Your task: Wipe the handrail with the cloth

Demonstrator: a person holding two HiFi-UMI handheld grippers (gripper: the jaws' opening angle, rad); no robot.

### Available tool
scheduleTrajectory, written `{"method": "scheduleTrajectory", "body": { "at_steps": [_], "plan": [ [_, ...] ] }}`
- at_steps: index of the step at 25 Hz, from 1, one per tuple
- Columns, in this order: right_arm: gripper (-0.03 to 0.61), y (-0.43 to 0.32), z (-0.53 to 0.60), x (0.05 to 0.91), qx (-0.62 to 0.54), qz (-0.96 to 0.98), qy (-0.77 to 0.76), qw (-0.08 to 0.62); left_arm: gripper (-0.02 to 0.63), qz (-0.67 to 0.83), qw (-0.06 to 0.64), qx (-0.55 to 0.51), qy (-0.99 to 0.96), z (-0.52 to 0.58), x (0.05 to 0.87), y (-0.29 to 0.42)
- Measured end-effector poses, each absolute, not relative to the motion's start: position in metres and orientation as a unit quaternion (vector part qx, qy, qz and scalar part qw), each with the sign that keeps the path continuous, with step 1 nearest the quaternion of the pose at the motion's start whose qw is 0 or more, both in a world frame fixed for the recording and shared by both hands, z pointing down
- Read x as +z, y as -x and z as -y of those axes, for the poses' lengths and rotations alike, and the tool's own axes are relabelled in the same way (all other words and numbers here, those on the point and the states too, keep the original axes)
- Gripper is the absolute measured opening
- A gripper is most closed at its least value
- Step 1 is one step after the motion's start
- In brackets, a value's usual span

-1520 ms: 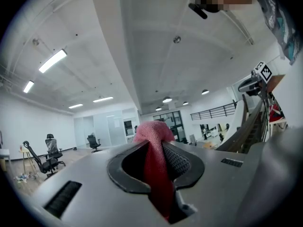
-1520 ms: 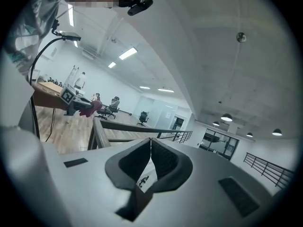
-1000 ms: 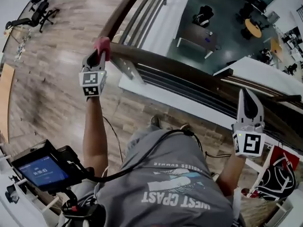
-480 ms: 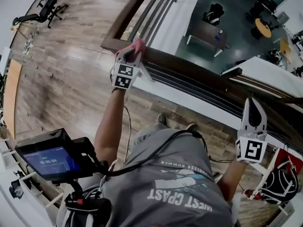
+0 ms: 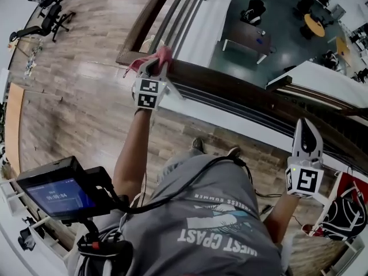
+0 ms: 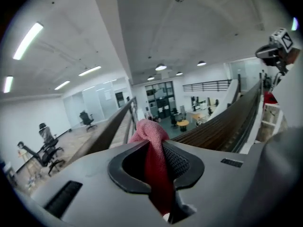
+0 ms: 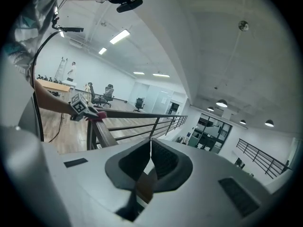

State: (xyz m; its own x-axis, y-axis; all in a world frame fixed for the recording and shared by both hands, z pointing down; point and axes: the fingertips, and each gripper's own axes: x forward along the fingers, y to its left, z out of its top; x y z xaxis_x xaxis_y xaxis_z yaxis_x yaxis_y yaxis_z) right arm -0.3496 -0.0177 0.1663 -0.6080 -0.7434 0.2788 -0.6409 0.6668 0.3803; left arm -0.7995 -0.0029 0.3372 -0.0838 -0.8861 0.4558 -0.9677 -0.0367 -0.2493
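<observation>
Head view — left gripper (image 5: 154, 68) clamps cloth (image 5: 165, 54) at handrail (image 5: 241, 88); shirt (image 5: 213, 200): "WEST COAST".

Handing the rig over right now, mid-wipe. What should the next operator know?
Left gripper: shut on the red cloth, which lies on top of the handrail near its corner.
Right gripper: shut, empty, by the handrail farther right.
Done: cloth gripped and on the handrail; how much is wiped can't be told.
Left: probably run the cloth along the handrail toward the right gripper.
</observation>
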Motion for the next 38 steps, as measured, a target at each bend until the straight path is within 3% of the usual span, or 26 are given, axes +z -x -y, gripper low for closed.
{"method": "scheduleTrajectory", "body": {
  "at_steps": [4,12,21,29,36,38],
  "plan": [
    [0.006,0.361,0.021,0.161,-0.138,0.890,-0.382,0.209,0.064,0.639,0.051,0.279,-0.715,0.018,0.344,0.732],
    [0.006,0.343,0.022,0.166,-0.124,0.883,-0.398,0.217,0.064,0.740,0.103,0.260,-0.612,-0.024,0.340,0.866],
    [0.006,0.361,0.025,0.164,-0.130,0.890,-0.386,0.208,0.064,0.613,0.041,0.274,-0.740,0.024,0.344,0.684],
    [0.006,0.337,0.028,0.163,-0.120,0.881,-0.404,0.215,0.064,0.698,0.086,0.257,-0.663,-0.015,0.340,0.808],
    [0.006,0.351,0.030,0.169,-0.121,0.888,-0.390,0.214,0.063,0.606,0.043,0.262,-0.750,0.018,0.342,0.669],
    [0.006,0.355,0.028,0.169,-0.124,0.889,-0.385,0.215,0.064,0.592,0.036,0.273,-0.757,0.018,0.344,0.659]
  ]
}}
